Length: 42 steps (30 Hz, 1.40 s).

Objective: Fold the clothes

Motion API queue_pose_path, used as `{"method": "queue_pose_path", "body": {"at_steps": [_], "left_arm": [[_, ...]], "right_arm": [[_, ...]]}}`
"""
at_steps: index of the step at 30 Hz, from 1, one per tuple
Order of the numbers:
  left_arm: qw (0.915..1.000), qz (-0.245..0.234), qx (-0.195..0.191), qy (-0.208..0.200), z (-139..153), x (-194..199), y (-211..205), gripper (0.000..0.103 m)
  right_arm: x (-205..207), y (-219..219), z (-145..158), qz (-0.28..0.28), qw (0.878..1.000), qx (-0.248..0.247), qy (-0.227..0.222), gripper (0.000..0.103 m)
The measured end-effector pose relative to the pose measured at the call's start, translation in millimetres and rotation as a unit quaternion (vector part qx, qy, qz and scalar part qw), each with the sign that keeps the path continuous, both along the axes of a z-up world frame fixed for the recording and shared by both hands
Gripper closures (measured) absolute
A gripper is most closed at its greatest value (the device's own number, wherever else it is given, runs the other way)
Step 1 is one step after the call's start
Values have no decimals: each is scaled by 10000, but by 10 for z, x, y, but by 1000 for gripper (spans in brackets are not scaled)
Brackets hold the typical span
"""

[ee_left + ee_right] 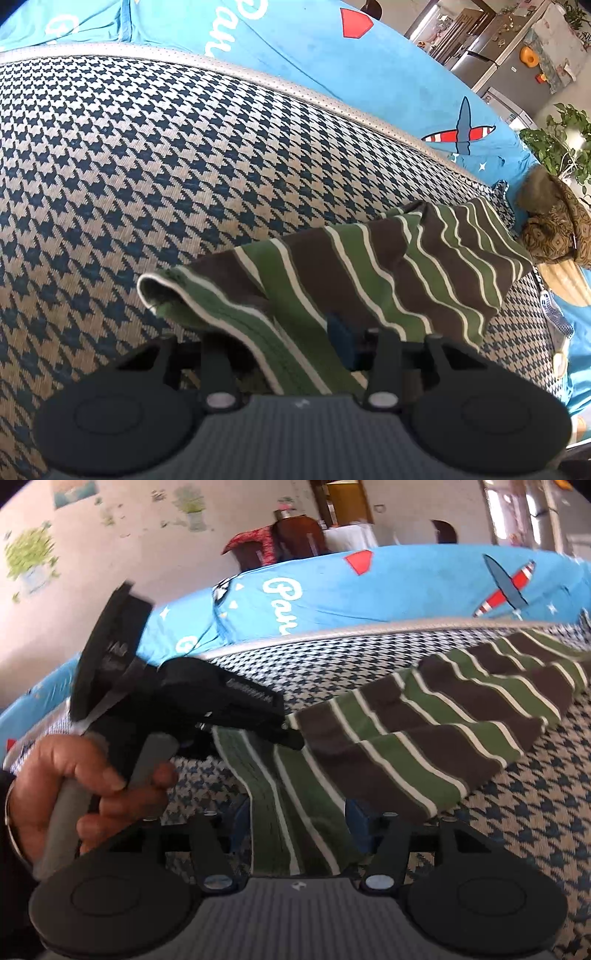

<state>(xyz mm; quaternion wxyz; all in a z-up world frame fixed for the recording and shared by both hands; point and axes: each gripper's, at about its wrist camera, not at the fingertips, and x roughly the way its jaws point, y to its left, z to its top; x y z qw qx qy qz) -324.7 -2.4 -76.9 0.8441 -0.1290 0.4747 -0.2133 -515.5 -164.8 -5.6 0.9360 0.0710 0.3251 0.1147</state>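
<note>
Nearest the left wrist camera, the left gripper (pixel 295 343) has a band of the striped garment (pixel 373 273) running in between its fingers. One blue pad (pixel 341 339) sits against the right side of that band; the other finger is hidden under the cloth, so whether the claw truly pinches the fabric cannot be told from here. In the right wrist view the same gripper (pixel 291 738), held by the person's left hand (pixel 81 779), reaches in from the left with its tip lying on the garment's upper fold.

The right gripper (pixel 295 823) stands spread, its blue pads (pixel 360 821) on either side of a narrow green end of the garment without pressing on it.

The garment (pixel 424 731) is knit-like cloth in broad dark brown and green stripes divided by thin cream lines. It lies partly folded on a houndstooth mat (pixel 147 166) of dark blue and beige: a wide, layered, wrinkled part stretches away to the right, and a thinner green strip trails back toward the cameras. In the left wrist view a rolled hem with a pale edge (pixel 162 291) sticks out to the left.

Beyond the mat's grey piped border lies a bright blue sheet (pixel 295 48) printed with white lettering, a red shape and an aeroplane. Farther off, at the right edge of the left wrist view, stands a leafy potted plant (pixel 557 144).
</note>
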Motion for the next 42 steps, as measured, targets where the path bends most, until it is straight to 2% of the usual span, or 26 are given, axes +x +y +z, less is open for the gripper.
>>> {"method": "queue_pose_path", "body": {"at_steps": [8, 19, 22, 23, 24, 25, 27, 33, 42], "left_arm": [[10000, -64, 36, 9, 31, 17, -7, 65], [9999, 15, -20, 133, 29, 67, 19, 66], [9999, 34, 56, 80, 37, 64, 18, 72], [9999, 31, 152, 10, 48, 51, 11, 80], [9997, 31, 237, -43, 57, 39, 3, 87], [9995, 34, 311, -82, 65, 27, -4, 88], [9989, 51, 427, -169, 94, -1, -15, 94], [9961, 146, 552, -677, 320, -56, 52, 95], [9941, 281, 706, -773, 594, 133, 448, 95]], "right_arm": [[-21, 298, -114, 568, 9947, -849, -136, 42], [135, 541, -319, 680, 9875, -1400, -261, 43], [170, 571, -354, 608, 9855, -1548, -334, 58], [184, 568, -355, 566, 9855, -1564, -343, 70], [199, 561, -353, 522, 9857, -1569, -337, 77], [214, 554, -351, 478, 9858, -1575, -332, 88], [238, 544, -337, 416, 9868, -1534, -308, 92], [273, 555, -216, 375, 9921, -1131, -406, 93], [457, 691, -50, 560, 9979, -106, -308, 93]]}}
